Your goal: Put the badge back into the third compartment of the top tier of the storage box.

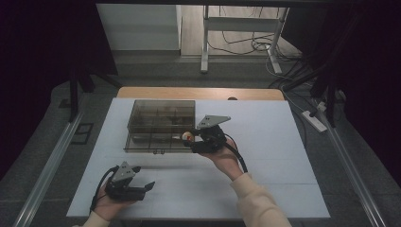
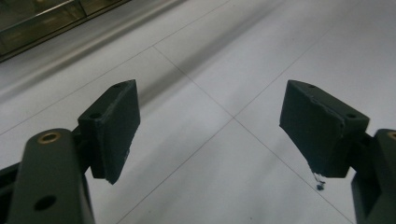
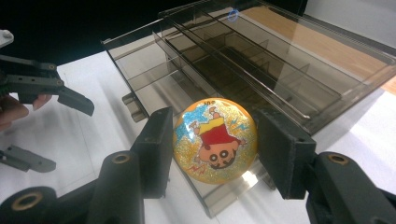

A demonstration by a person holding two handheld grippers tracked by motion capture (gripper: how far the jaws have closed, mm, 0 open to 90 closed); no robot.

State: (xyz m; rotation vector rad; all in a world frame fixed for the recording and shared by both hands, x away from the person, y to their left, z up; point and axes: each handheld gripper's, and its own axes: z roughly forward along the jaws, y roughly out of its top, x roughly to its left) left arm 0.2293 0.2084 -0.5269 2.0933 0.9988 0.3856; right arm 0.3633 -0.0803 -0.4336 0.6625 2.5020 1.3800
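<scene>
A round orange badge [image 3: 215, 140] with a glittery cartoon figure sits between the pads of my right gripper [image 3: 215, 145], which is shut on its two edges. In the high view the badge [image 1: 187, 136] and right gripper [image 1: 190, 138] hang at the front right corner of a smoked clear organiser box [image 1: 161, 124]. The box [image 3: 280, 70] has several divided compartments and a pulled-out drawer just behind the badge. My left gripper [image 1: 143, 178] rests low at the front left of the table, open with nothing between its pads [image 2: 112, 130]. It also appears as the left gripper [image 3: 56, 130] beyond the badge.
White mats cover the table [image 1: 265, 156], with a wooden strip [image 1: 198, 92] at the far edge. Metal rails [image 1: 52, 161] run along both sides. A metal stand [image 1: 205, 42], cables and a power strip [image 1: 314, 120] lie on the floor beyond. A box corner [image 2: 42, 18] shows at the top left.
</scene>
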